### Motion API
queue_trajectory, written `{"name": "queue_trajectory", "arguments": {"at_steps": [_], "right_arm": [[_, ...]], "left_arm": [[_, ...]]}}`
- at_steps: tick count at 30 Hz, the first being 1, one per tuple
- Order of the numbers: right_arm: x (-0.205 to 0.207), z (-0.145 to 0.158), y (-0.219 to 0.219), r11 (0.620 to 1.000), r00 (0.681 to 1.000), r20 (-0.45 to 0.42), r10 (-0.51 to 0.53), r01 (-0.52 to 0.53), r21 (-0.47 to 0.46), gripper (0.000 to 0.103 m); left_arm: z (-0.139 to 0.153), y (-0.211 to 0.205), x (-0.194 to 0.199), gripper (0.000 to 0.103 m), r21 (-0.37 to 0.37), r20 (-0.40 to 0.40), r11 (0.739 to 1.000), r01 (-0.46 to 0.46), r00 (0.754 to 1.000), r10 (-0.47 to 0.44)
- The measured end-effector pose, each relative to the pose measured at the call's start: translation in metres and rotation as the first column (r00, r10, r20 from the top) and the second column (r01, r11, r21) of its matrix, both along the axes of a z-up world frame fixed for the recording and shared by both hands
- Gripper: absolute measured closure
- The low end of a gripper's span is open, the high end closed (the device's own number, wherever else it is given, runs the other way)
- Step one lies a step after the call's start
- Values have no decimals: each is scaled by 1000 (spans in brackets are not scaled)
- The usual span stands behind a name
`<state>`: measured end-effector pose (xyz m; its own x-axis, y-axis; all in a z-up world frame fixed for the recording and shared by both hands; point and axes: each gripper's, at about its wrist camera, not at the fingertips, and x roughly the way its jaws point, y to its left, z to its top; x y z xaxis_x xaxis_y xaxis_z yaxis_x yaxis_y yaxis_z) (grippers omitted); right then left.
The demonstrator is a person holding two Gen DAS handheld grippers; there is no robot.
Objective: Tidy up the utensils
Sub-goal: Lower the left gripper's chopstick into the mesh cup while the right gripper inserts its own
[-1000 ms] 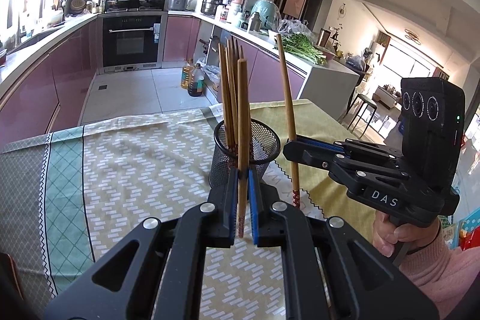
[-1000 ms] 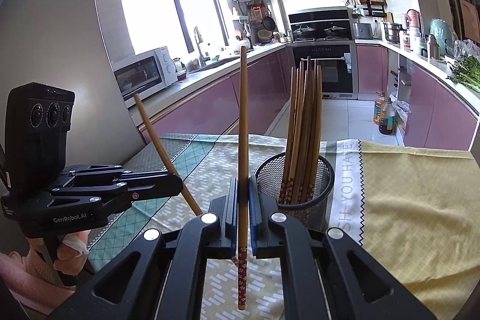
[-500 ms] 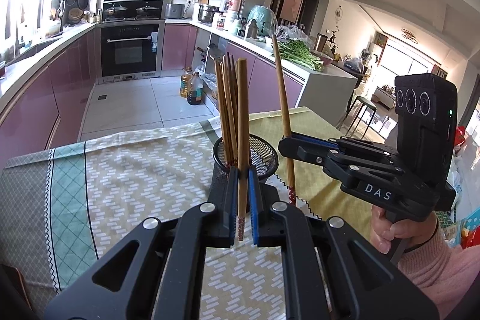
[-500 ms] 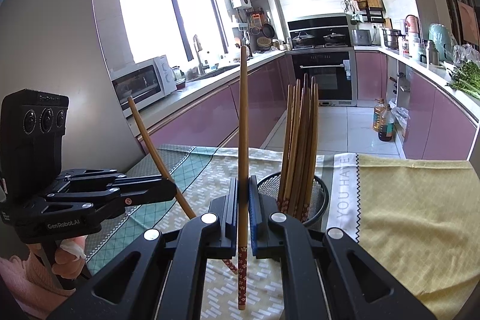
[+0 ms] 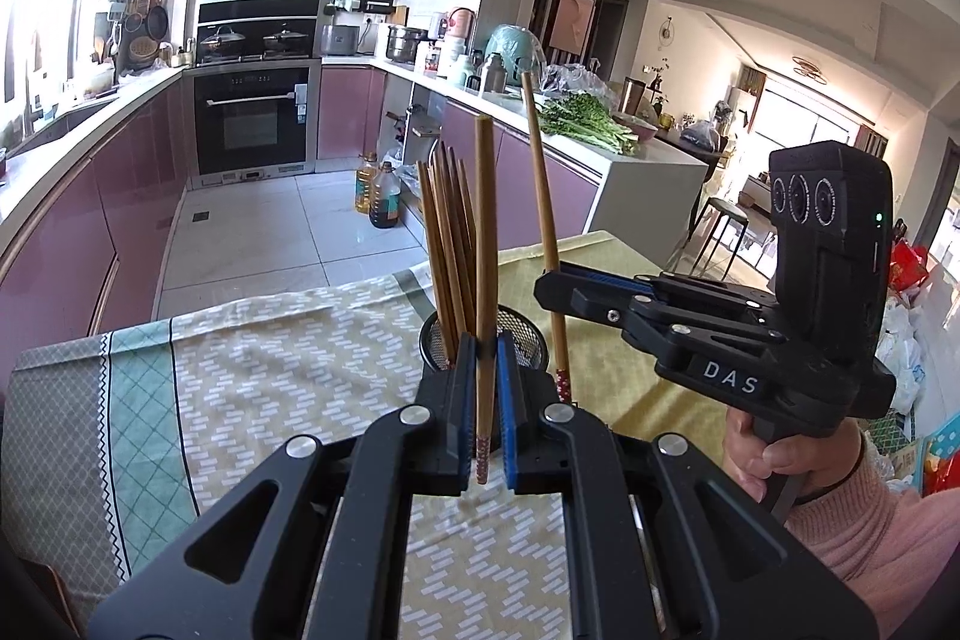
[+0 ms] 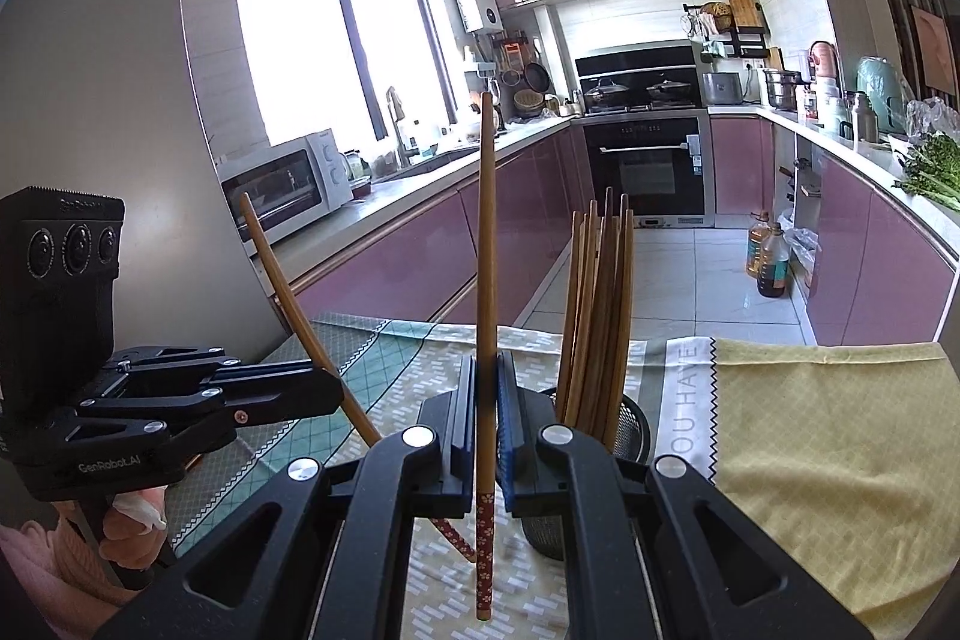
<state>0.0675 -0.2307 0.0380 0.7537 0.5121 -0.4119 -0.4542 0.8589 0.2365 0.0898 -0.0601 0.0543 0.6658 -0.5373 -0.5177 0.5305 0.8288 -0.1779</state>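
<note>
1. Left gripper (image 5: 482, 421) stays clamped on one chopstick (image 5: 485, 274), held upright, its patterned red end poking out below the jaws.
2. Right gripper (image 6: 485, 436) is likewise closed on its own chopstick (image 6: 486, 292), upright, red tip hanging below the pads, clear of the tablecloth (image 6: 828, 436).
3. Versus a second ago: both grippers sit higher. The mesh holder (image 5: 528, 334) now shows lower in the left view, mostly hidden behind the left gripper's fingers; only its rim shows.
4. In the right view the holder (image 6: 630, 424) is just beside the right gripper, to its right, partly behind it. Before, more of the basket was visible.
5. The bundle of chopsticks (image 6: 600, 316) is still standing in the holder, leaning slightly.
6. Neither held chopstick is inside the holder; both are near it, above the table.
7. Grip unchanged on both sides, no slip seen.
8. A hand (image 5: 774, 460) in a pink sleeve holds the right gripper's handle.
</note>
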Motion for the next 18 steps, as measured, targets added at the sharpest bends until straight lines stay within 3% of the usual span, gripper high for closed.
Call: {"name": "queue_trajectory", "arguments": {"at_steps": [18], "right_arm": [[8,7,-2,1000,1000,16,1,-1,9,97]], "left_arm": [[19,-4,1,95,-4,39,1000,12,999,-12]]}}
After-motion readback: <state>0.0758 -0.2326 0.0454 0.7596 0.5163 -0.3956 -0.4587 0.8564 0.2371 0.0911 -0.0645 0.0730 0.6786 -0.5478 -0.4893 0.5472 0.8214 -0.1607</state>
